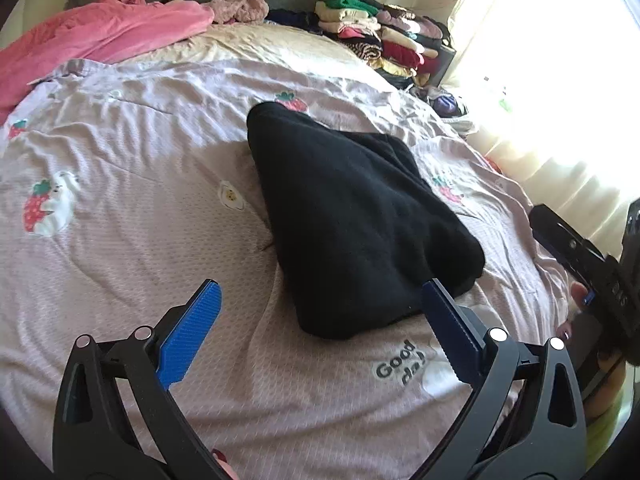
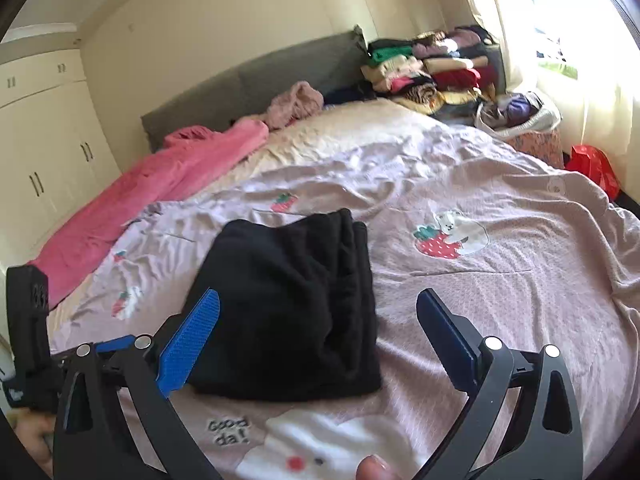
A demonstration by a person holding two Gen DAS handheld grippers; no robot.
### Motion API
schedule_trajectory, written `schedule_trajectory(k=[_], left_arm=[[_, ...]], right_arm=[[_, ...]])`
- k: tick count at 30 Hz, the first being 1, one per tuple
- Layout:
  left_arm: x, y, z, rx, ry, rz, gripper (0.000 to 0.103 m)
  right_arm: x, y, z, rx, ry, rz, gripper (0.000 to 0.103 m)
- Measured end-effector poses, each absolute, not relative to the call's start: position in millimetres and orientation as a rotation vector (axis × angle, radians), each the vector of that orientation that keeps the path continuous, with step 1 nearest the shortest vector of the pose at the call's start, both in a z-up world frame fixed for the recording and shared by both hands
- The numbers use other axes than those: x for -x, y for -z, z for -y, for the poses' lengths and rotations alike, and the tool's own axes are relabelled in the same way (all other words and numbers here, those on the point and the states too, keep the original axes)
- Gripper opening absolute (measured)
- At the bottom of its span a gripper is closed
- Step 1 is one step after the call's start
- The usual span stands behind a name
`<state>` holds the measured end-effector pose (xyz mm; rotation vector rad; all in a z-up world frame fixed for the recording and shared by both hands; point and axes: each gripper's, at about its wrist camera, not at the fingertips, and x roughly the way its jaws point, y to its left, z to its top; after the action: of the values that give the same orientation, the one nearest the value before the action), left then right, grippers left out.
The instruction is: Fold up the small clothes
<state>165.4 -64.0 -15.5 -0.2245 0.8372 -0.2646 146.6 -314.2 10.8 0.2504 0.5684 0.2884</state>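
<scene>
A black folded garment (image 1: 356, 220) lies on the pink strawberry-print bedspread (image 1: 120, 220); it also shows in the right wrist view (image 2: 288, 304). My left gripper (image 1: 320, 308) is open and empty, its blue fingers just short of the garment's near edge. My right gripper (image 2: 320, 320) is open and empty, its fingers to either side of the garment's near end, above it. The right gripper's body shows at the right edge of the left wrist view (image 1: 592, 264). The left gripper's body shows at the left edge of the right wrist view (image 2: 28, 320).
A pink blanket (image 2: 152, 200) lies along the bed's left side. A pink fuzzy garment (image 2: 296, 104) sits near the grey headboard (image 2: 256, 80). Stacks of folded clothes (image 2: 432, 68) stand at the far right corner. A red bag (image 2: 592, 164) and bright window are to the right.
</scene>
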Motion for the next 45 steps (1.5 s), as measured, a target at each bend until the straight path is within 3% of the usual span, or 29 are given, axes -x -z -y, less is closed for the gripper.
schedule_trajectory(k=[14,31,45], left_arm=[[-98.6,-7.8,55.2,0.126,0.223,-0.747,0.094],[-49.6,35.9,30.3,0.130,0.163,-0.811,0.094],[-49.1,38.4,35.0,0.110,0.160,-0.815,0.094]], right_arm=[[-78.4,-30.9,290.8,-0.205,-0.312,-0.512,0.098],[-35.5,39.5,276.9,-0.092,-0.205,-0.658,0.098],[-37.6,42.7,273.5,-0.087,-0.235,-0.655,0.098]])
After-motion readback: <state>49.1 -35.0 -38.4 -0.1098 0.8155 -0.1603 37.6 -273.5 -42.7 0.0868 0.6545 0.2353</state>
